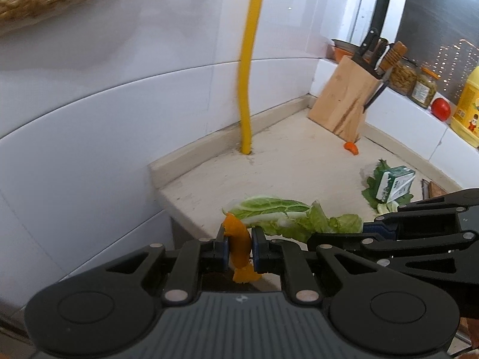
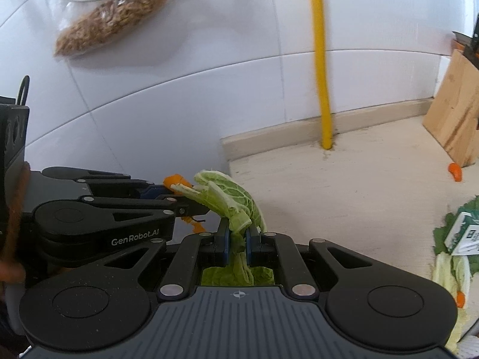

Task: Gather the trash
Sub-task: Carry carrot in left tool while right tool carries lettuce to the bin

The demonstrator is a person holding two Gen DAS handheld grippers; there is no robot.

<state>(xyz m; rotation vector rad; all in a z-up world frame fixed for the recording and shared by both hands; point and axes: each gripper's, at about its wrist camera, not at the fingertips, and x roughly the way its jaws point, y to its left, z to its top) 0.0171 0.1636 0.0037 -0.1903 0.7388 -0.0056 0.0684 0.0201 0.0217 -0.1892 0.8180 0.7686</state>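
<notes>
Left wrist view: left claw [image 1: 238, 247] closed on an orange peel [image 1: 238, 240], long axis upright between the pads. Right claw [image 2: 237, 243] clamped on a cabbage leaf [image 2: 236, 202], draped up and toward the left claw. Both side by side, past the table [image 1: 278, 161] edge. More trash lying to the right: carrot bit [image 1: 351, 147], milk carton [image 1: 394, 184] on leaves. Beige stone surface, white tiled wall, yellow pipe [image 1: 249, 68], knife block [image 1: 344, 101].

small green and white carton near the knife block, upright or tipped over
Tipped. The small green and white carton lies slanted on its side on green leaves on the beige countertop, beyond the wooden knife block.
</notes>
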